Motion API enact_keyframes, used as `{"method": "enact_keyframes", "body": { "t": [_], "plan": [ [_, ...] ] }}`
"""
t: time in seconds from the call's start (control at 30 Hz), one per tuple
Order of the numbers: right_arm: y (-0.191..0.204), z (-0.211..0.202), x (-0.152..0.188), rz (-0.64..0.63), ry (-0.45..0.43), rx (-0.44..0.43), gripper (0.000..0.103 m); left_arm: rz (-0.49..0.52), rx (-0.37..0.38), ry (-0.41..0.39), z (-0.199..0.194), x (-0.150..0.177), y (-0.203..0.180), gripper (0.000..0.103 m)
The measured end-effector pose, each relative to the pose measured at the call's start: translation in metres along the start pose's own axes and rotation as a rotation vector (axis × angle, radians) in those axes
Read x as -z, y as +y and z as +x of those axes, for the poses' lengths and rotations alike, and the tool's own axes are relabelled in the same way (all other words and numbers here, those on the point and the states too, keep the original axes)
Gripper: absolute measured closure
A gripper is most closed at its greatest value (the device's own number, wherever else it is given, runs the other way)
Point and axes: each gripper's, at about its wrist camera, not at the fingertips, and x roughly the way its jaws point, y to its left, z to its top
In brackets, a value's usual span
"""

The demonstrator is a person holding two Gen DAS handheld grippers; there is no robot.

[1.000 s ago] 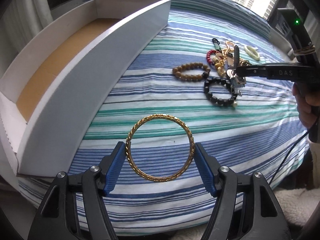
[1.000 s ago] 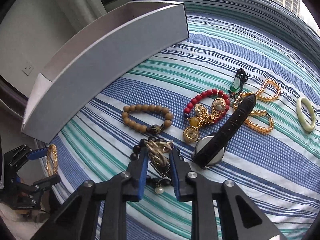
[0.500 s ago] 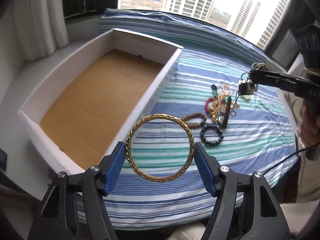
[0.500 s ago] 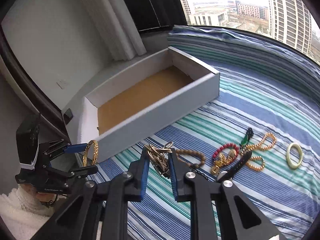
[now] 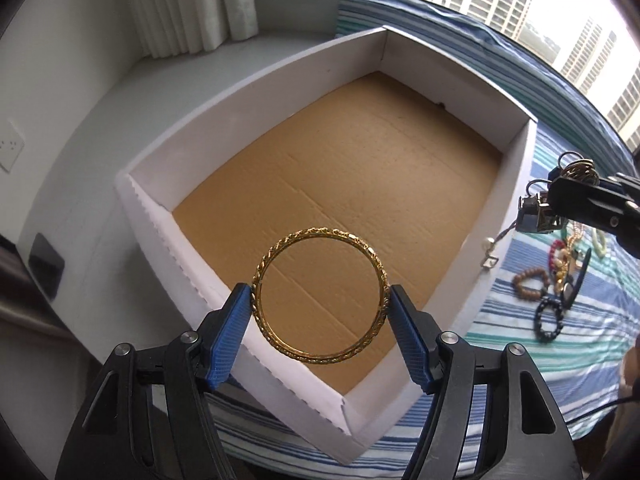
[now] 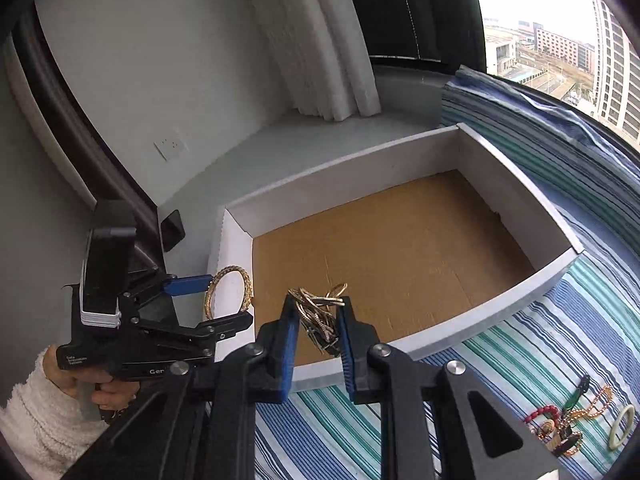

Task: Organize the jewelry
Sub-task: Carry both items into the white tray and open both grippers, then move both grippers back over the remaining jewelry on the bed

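Left gripper (image 5: 321, 316) held above the near end of the white box (image 5: 516, 184), blue fingers (image 5: 228, 332) pinching a gold bangle (image 5: 320, 298) by its two opposite edges, ring upright and facing the camera, brown cardboard floor visible through it. Right gripper (image 6: 316, 330) raised over the near wall of the same box, fingers (image 6: 286, 344) clamped on a tangled bunch of gold chain (image 6: 320, 316), with a thin strand and small charm dangling beneath in the left view. Remaining jewelry spread on the striped bed cover (image 6: 540, 344) right of the box: brown bead bracelet (image 5: 530, 283), black bead bracelet (image 5: 549, 318), red bead bracelet (image 6: 540, 413), pale green ring (image 6: 621, 427), well apart from both grippers.
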Motion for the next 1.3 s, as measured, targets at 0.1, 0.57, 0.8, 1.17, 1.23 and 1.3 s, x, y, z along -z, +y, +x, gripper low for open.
{"method": "enact_keyframes", "body": {
  "t": [0.1,0.57,0.8,1.17,1.23,1.3],
  "plan": [
    [0.0,0.025,0.0,0.003,0.023,0.02,0.081,-0.021,-0.031,0.014,0.012,0.002,0.009,0.032],
    [0.005,-0.077,0.008,0.004,-0.187,0.07,0.049,0.063,-0.014,-0.18,-0.057,0.018,-0.031,0.009],
    [-0.034,-0.143,0.092,0.058,-0.232,0.236,0.048,0.215,0.125,-0.227,-0.073,0.066,-0.116,0.005],
    [-0.116,-0.17,0.279,0.297,-0.17,0.665,0.047,0.362,0.173,-0.119,0.008,0.143,-0.237,0.005],
    [-0.131,-0.158,0.308,0.353,-0.122,0.689,0.047,0.397,0.14,-0.109,0.021,0.154,-0.249,0.005],
    [-0.142,-0.147,0.332,0.405,-0.091,0.684,0.047,0.417,0.123,-0.092,0.032,0.161,-0.256,0.005]
  ]
}}
